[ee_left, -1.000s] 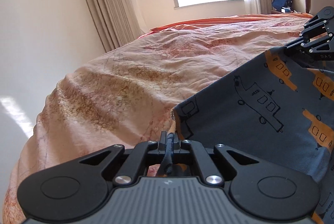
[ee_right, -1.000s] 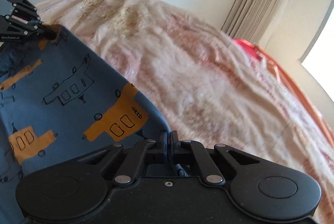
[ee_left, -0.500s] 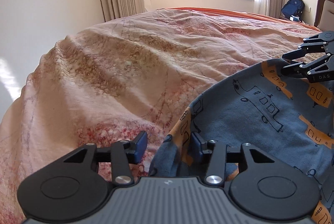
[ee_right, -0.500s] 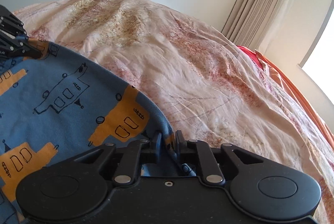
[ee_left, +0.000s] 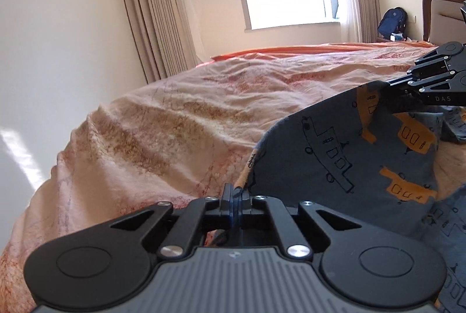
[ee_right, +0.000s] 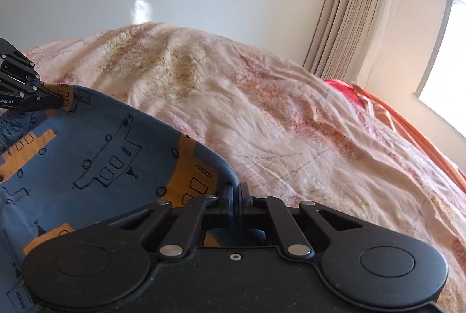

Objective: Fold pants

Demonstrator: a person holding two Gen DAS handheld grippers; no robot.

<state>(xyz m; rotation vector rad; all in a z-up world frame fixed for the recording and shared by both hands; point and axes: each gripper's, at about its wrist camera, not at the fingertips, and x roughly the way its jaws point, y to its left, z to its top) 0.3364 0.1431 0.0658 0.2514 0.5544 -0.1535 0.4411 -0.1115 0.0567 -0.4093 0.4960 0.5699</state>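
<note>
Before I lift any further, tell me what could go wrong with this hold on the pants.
1. Both grips are thin: the left gripper and right gripper each pinch only the edge of the pants, so the fabric might slip out if pulled taut.
2. The cloth sags between them, so the fold may land uneven.
3. The bedspread is rumpled; the pants could settle with creases.
</note>
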